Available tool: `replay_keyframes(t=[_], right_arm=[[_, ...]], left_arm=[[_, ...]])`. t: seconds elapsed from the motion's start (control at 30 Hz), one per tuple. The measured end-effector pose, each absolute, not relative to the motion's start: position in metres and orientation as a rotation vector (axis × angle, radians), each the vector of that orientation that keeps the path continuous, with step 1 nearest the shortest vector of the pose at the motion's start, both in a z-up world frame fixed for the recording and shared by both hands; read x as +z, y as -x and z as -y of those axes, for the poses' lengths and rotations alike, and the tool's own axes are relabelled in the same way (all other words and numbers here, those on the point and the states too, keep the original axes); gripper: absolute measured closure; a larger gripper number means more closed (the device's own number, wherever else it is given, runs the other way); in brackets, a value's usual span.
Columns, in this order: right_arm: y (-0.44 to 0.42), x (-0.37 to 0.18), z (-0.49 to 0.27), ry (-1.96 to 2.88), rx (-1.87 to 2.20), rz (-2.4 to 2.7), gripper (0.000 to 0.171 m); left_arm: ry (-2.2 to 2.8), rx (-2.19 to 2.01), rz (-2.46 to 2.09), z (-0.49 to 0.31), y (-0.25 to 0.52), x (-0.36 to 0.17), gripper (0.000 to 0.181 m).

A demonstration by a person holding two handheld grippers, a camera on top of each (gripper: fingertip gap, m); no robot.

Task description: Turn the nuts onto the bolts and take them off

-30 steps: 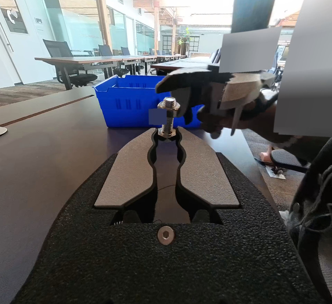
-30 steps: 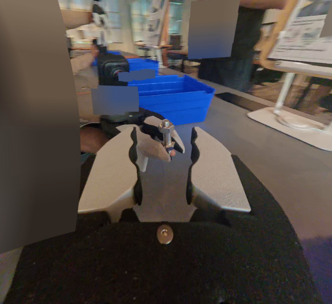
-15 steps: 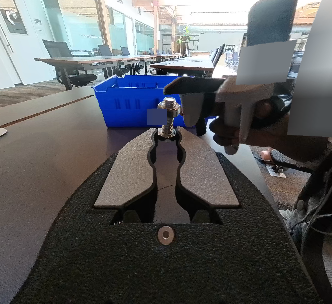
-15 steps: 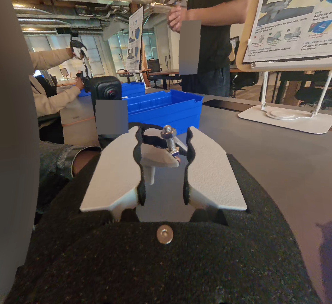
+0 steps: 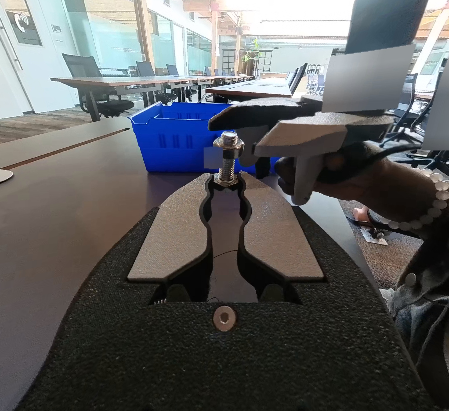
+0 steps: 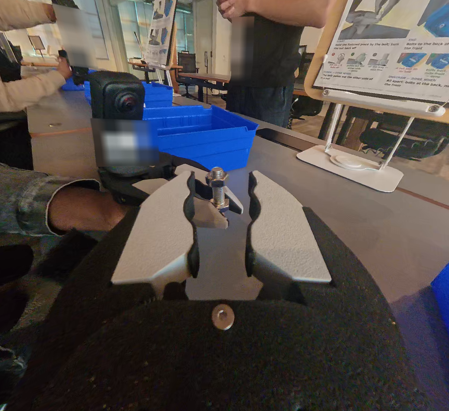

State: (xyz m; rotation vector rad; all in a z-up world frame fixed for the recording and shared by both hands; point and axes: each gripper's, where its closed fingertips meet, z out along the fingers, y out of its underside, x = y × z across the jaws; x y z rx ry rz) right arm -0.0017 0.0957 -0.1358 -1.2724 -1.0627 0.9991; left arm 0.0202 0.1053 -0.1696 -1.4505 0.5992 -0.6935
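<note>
My left gripper [image 5: 225, 180] is shut on the hex head of a steel bolt [image 5: 226, 163] and holds it upright above the dark table. A steel nut [image 5: 228, 144] sits near the top of the thread. My right gripper [image 6: 221, 180] is open, and its fingertips stand on either side of the nut [image 6: 216, 178] without touching it. In the left wrist view the right gripper [image 5: 245, 141] comes in from the right, level with the nut. In the right wrist view the left gripper's fingers [image 6: 213, 217] hold the bolt [image 6: 218, 195] at its foot.
A blue bin [image 5: 179, 141] stands on the table behind the bolt; it also shows in the right wrist view [image 6: 209, 139]. A white sign stand [image 6: 349, 168] is at the right. A person [image 6: 272, 42] stands behind the table. Another person's arm [image 6: 26, 88] is at far left. Both grippers' tips are close together, under 4 cm apart.
My right gripper has moved in toward the bolt and levelled, so its open fingers now flank the nut. My left gripper has kept the bolt still.
</note>
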Motion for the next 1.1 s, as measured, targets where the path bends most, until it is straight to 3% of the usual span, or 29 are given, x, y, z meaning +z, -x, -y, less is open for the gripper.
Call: replay_keyframes(t=[0.67, 0.77, 0.87, 0.9, 1.03, 1.1], right_arm=[[-0.002, -0.138, -0.103, 1.250, 0.942, 1.095, 0.140], [-0.012, -0.137, -0.108, 1.241, 0.899, 1.073, 0.171], [-0.020, -0.132, -0.109, 1.209, 0.906, 1.042, 0.171], [-0.019, -0.132, -0.106, 1.206, 0.931, 1.052, 0.169], [-0.006, -0.141, -0.098, 1.247, 0.974, 1.123, 0.131], [-0.001, -0.145, -0.096, 1.255, 0.962, 1.150, 0.128]], left_arm=[[1.458, -0.687, -0.587, -0.106, -0.019, -0.170, 0.163], [1.454, -0.692, -0.584, -0.106, -0.019, -0.169, 0.163], [1.456, -0.687, -0.592, -0.106, -0.019, -0.170, 0.163], [1.455, -0.687, -0.593, -0.106, -0.019, -0.170, 0.163], [1.455, -0.684, -0.592, -0.107, -0.020, -0.170, 0.163], [1.456, -0.679, -0.595, -0.106, -0.020, -0.170, 0.163]])
